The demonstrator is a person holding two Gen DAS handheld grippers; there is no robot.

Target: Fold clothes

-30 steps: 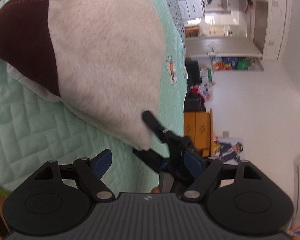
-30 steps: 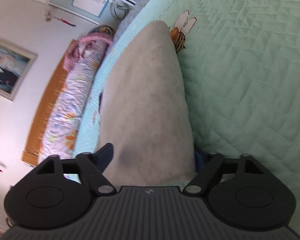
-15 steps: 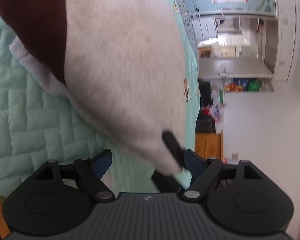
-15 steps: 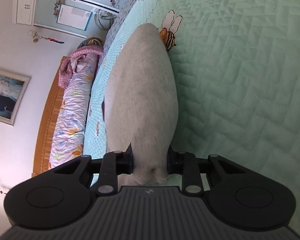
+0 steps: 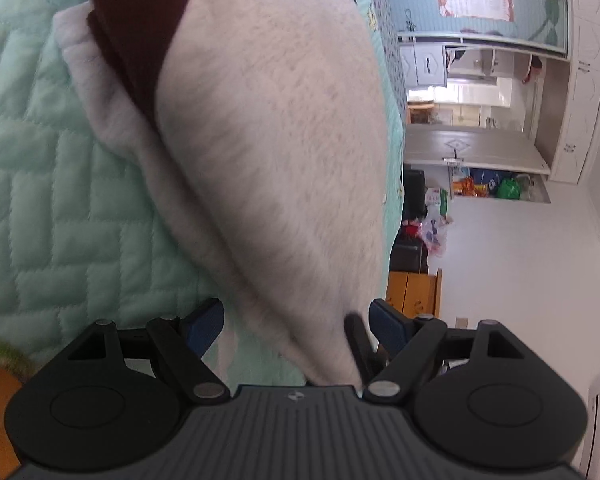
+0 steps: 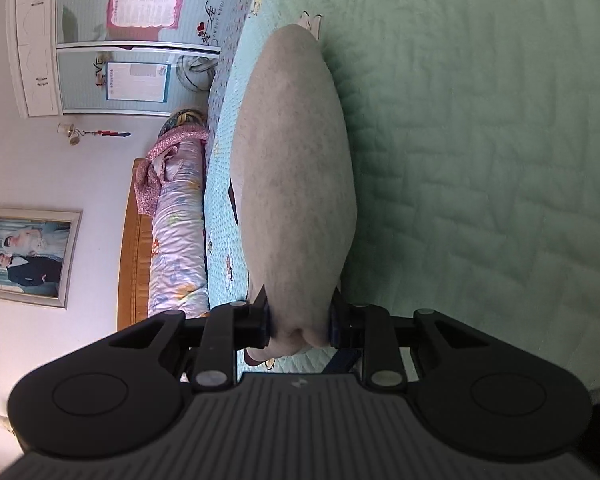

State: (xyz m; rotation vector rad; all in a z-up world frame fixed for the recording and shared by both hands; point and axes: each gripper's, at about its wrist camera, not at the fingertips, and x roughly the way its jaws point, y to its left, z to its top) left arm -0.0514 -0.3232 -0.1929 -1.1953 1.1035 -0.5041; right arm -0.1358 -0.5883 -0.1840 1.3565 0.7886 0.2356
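A grey sweatshirt (image 5: 268, 128) with a dark maroon panel (image 5: 136, 32) lies on the mint green quilt (image 5: 52, 200). In the left wrist view its near corner runs down between the blue pads of my left gripper (image 5: 296, 320). That gripper is open, and the cloth lies closer to the right pad without being pinched. A black finger of the other gripper shows beside that corner. In the right wrist view my right gripper (image 6: 300, 320) is shut on a bunched corner of the grey sweatshirt (image 6: 296, 168). The garment stretches away from it over the quilt (image 6: 480, 160).
A rolled floral bedding bundle (image 6: 176, 240) lies along the wooden headboard (image 6: 134, 248), below a wardrobe (image 6: 112, 36) and a framed photo (image 6: 28, 256). Past the bed's edge stand an orange cabinet (image 5: 412, 292) and an opened door (image 5: 472, 148).
My right gripper closed its pads on the grey corner and rolled. My left gripper rolled a little, and the garment's corner now lies between its open pads.
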